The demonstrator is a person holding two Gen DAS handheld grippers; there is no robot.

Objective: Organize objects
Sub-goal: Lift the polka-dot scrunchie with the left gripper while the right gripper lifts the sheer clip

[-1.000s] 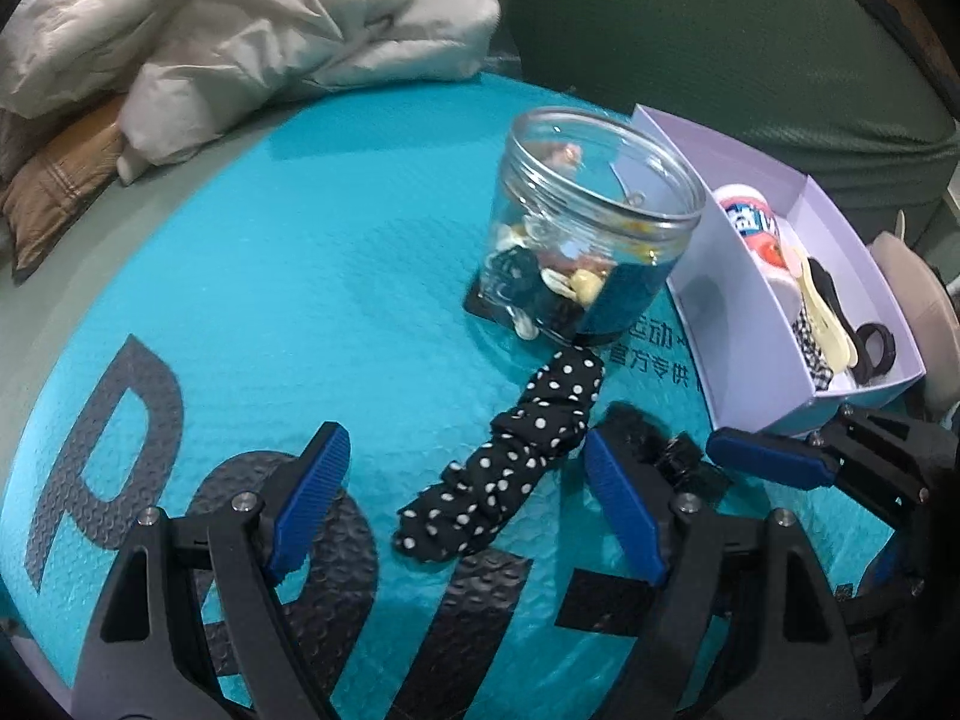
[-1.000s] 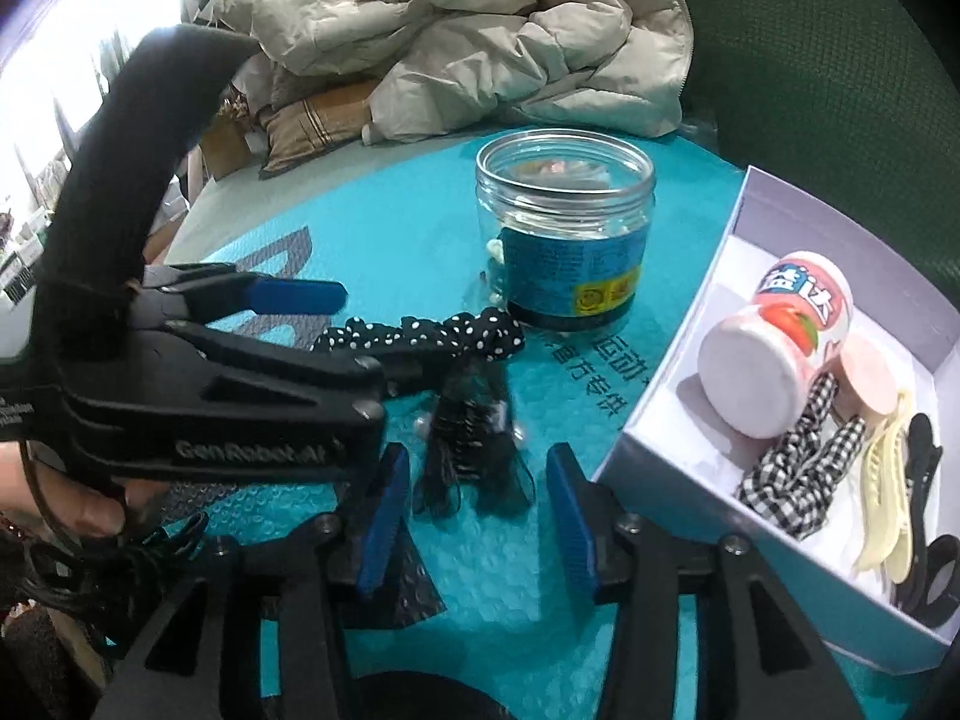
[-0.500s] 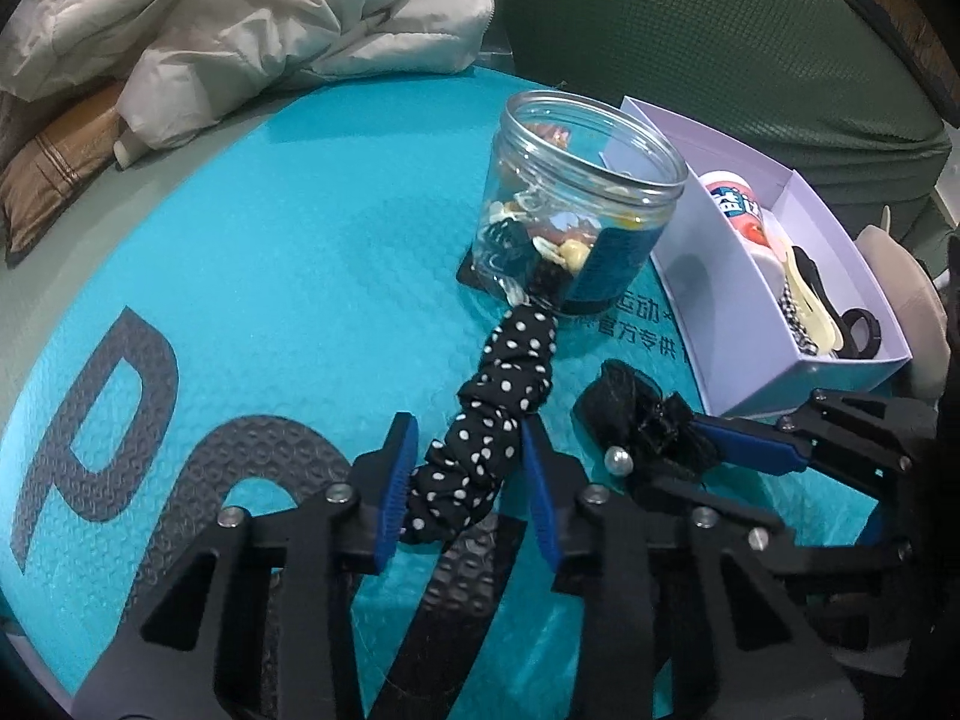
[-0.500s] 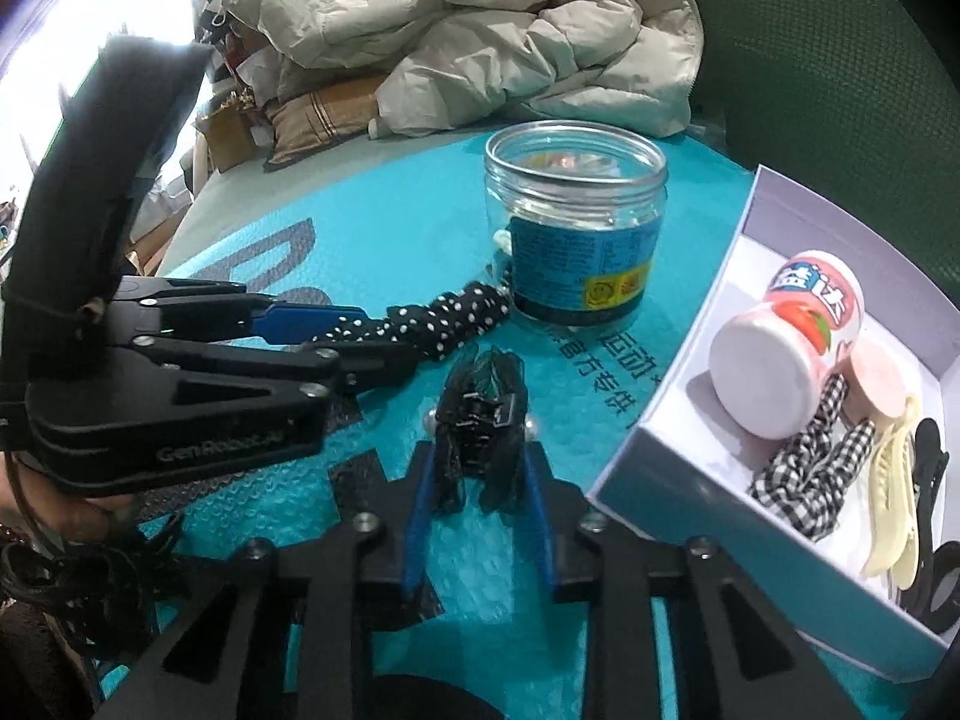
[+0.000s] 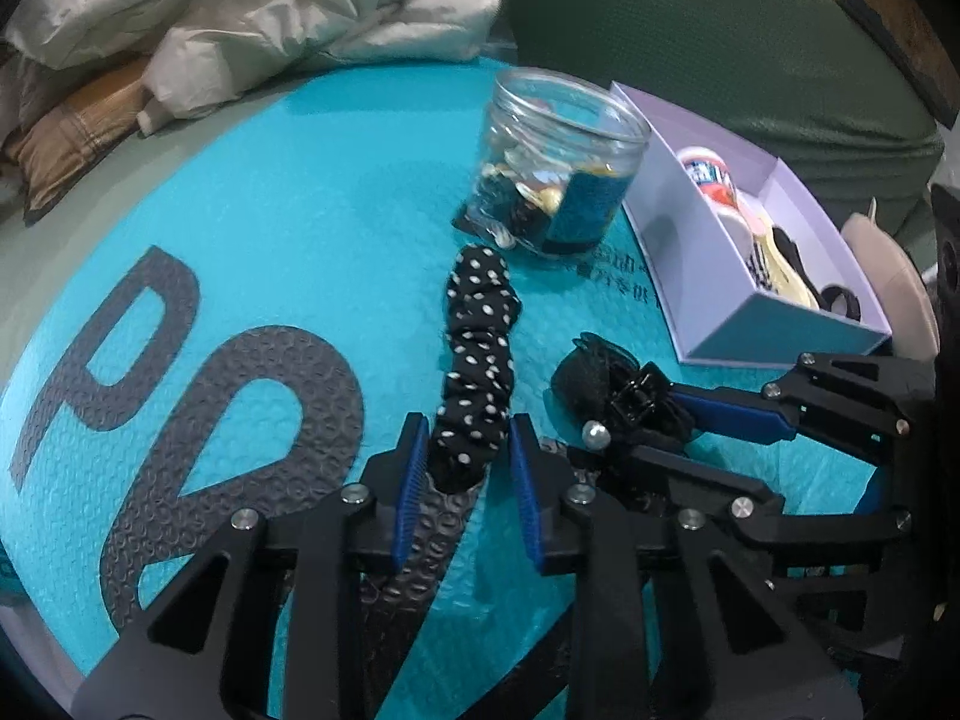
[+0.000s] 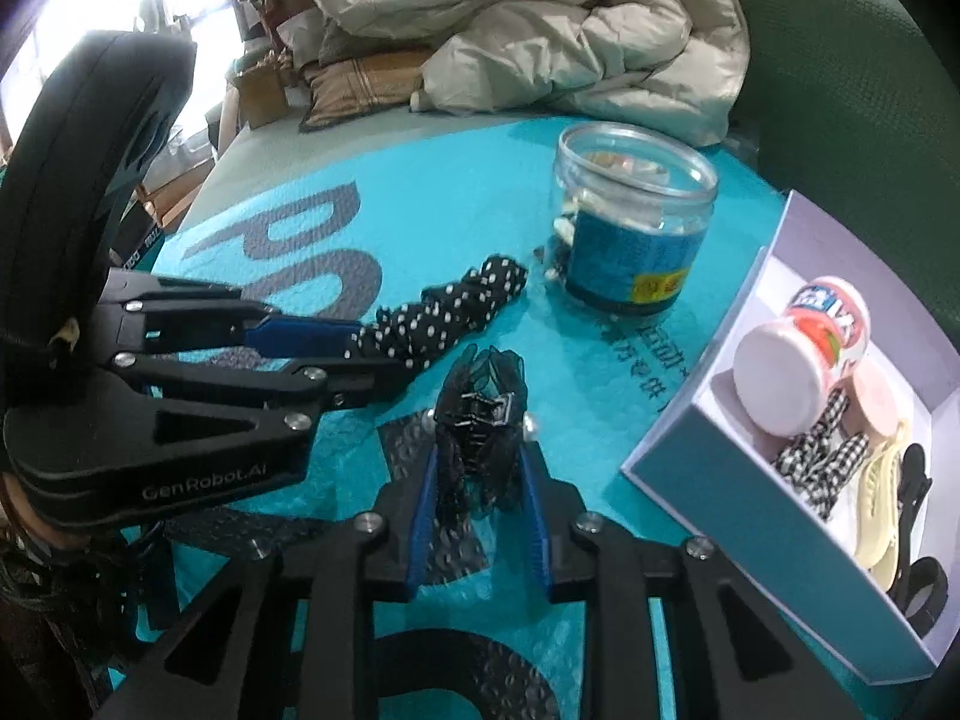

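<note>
The left claw (image 5: 467, 463) is pinching the polka-dot scrunchie (image 5: 478, 354); the right claw (image 6: 478, 493) is clamping the black lace hair clip (image 6: 480, 414).

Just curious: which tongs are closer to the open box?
Right. The right tongs, shut on the black bow, sit beside the box; the left tongs, on the dotted scrunchie, are farther.

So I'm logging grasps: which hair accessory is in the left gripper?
The polka-dot scrunchie, black with white dots, pinched at its near end by the left gripper. The right gripper holds the sheer black bow clip.
</note>
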